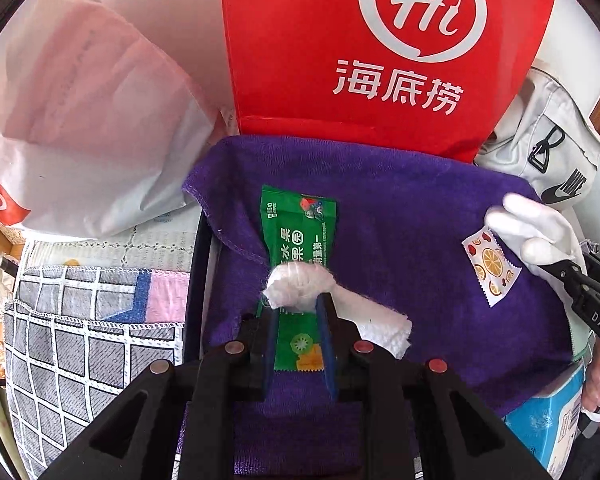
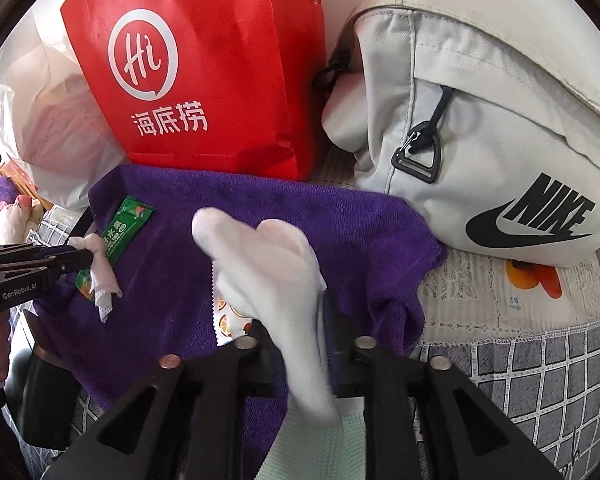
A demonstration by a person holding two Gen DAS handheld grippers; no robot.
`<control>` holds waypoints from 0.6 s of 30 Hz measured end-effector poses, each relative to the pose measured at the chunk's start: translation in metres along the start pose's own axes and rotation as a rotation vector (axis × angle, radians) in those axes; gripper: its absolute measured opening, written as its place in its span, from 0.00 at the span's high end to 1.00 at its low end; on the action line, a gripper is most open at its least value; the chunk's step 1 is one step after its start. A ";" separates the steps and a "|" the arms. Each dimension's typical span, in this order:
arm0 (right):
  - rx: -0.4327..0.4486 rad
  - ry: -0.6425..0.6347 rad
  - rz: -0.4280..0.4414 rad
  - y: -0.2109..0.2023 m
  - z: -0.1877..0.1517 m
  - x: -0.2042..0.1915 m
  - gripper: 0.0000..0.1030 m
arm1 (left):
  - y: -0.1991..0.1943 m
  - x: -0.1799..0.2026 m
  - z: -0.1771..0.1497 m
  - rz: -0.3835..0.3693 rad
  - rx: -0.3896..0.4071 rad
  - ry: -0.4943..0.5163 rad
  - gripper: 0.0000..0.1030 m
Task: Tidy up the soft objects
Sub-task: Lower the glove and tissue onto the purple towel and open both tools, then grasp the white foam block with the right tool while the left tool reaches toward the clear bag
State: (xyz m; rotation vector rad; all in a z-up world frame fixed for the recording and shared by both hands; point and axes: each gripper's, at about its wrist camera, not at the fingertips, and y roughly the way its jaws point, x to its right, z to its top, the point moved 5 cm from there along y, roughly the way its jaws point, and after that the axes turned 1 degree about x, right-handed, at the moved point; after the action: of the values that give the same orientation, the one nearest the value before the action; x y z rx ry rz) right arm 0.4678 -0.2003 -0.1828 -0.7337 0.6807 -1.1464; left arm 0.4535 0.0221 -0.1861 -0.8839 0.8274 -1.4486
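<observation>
A purple towel (image 1: 400,220) (image 2: 260,208) lies spread out, with a green snack packet (image 1: 296,220) (image 2: 128,220) and a small orange-slice packet (image 1: 492,268) (image 2: 228,320) on it. My left gripper (image 1: 298,300) (image 2: 86,254) hangs low over the green packet, shut on a crumpled white cloth (image 1: 300,280) (image 2: 100,280) whose loose end trails to the right. At the towel's right side, my right gripper (image 2: 292,316) (image 1: 560,270) is shut on a white sock (image 2: 268,256) (image 1: 528,220). The sock's toe sticks out past the fingertips and covers part of the orange-slice packet.
A red paper bag (image 1: 340,60) (image 2: 204,60) stands behind the towel, with a white plastic bag (image 1: 80,120) to its left and a grey Nike bag (image 2: 480,140) to its right. A checked cloth (image 1: 80,340) lies left of the towel. A blue box (image 1: 552,420) sits near right.
</observation>
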 end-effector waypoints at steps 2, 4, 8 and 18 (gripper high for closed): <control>0.010 -0.009 -0.015 -0.001 -0.001 0.001 0.60 | 0.003 -0.003 0.001 -0.005 -0.011 -0.004 0.80; 0.027 -0.003 -0.017 -0.006 -0.001 0.002 0.55 | 0.003 -0.005 0.001 -0.002 -0.022 -0.011 0.79; 0.045 0.005 -0.014 -0.018 0.001 0.002 0.50 | -0.011 -0.011 -0.004 0.018 -0.012 -0.015 0.53; 0.135 0.031 -0.017 -0.072 0.001 -0.001 0.30 | -0.057 -0.025 -0.025 0.049 0.028 -0.044 0.45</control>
State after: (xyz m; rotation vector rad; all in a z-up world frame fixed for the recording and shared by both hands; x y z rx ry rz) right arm 0.4289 -0.2165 -0.1249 -0.6094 0.6177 -1.2088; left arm 0.4057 0.0504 -0.1488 -0.8656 0.7891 -1.3909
